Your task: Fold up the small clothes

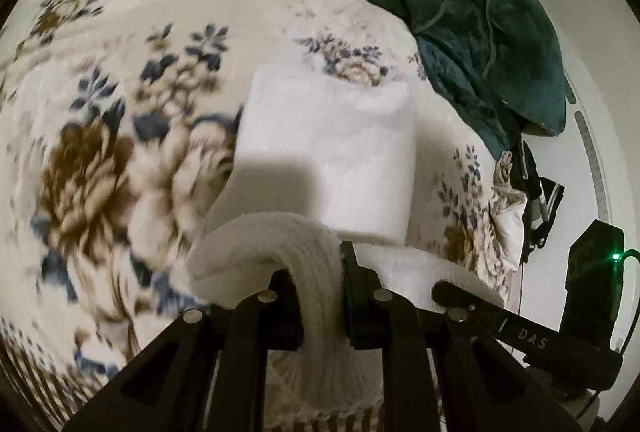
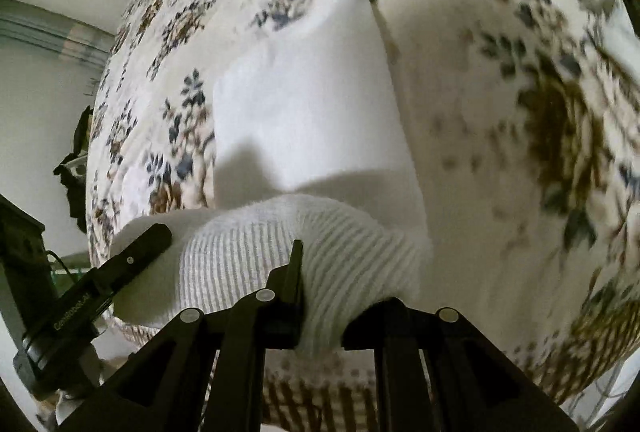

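A white garment with a ribbed cuff [image 1: 320, 272] lies on a floral bedspread [image 1: 120, 92]. Its smooth body [image 1: 332, 152] stretches away from me. My left gripper [image 1: 320, 296] is shut on the ribbed cuff. My right gripper [image 2: 320, 292] is shut on the same ribbed cuff [image 2: 248, 256], at its other corner. The garment's body [image 2: 312, 104] lies flat ahead in the right wrist view. The right gripper's finger [image 1: 480, 316] shows at the right of the left wrist view, and the left gripper's finger [image 2: 132, 260] shows at the left of the right wrist view.
A dark green cloth [image 1: 472, 16] is heaped at the far right of the bed. Dark items [image 1: 536, 184] hang off the bed's edge beside a white wall. The floral bedspread [image 2: 540, 112] spreads wide on both sides.
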The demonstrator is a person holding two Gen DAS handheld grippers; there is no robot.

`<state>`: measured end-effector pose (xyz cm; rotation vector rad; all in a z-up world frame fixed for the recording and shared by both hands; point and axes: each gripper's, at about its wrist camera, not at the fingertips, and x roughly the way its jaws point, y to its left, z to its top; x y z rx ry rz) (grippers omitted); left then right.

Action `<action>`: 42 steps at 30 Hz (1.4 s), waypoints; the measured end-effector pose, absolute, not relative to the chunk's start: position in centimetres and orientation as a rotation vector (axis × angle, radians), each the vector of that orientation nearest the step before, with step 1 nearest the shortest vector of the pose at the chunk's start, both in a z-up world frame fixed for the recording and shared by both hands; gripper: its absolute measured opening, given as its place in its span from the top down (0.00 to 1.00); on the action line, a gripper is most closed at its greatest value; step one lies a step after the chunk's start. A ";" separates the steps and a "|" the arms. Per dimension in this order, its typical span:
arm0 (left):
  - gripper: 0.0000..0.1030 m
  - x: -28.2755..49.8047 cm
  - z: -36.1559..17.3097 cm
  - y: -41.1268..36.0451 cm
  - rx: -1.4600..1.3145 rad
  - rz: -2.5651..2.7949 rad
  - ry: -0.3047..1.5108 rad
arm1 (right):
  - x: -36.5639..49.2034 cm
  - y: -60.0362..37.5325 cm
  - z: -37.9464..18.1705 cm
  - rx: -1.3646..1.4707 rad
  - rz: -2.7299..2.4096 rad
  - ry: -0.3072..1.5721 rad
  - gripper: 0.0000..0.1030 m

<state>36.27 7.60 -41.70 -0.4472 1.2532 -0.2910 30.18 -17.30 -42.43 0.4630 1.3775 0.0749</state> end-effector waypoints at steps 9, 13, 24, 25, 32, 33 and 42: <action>0.88 46.6 -40.4 7.1 -0.529 -0.327 1.211 | 40.9 -18.4 -39.9 0.443 0.049 1.281 0.88; 0.88 53.0 -42.6 7.2 -0.569 -0.324 1.224 | 47.4 -18.7 -40.7 0.420 0.032 1.270 0.88; 0.35 60.7 -50.7 12.8 -1.061 -0.325 1.262 | 59.9 -21.2 -47.1 0.604 0.103 1.367 0.66; 0.35 60.6 -50.5 13.3 -1.083 -0.329 1.251 | 60.1 -21.9 -47.2 0.649 0.113 1.362 0.52; 0.35 58.9 -48.7 12.2 -0.651 -0.318 1.263 | 57.2 -25.8 -43.4 0.615 0.130 1.237 0.36; 0.35 58.9 -49.2 10.9 -0.570 -0.330 1.288 | 56.3 -26.3 -43.6 0.584 0.100 1.236 0.36; 0.93 59.0 -52.7 6.7 -0.368 -0.337 1.314 | 53.6 -28.6 -51.2 0.851 0.091 1.342 0.36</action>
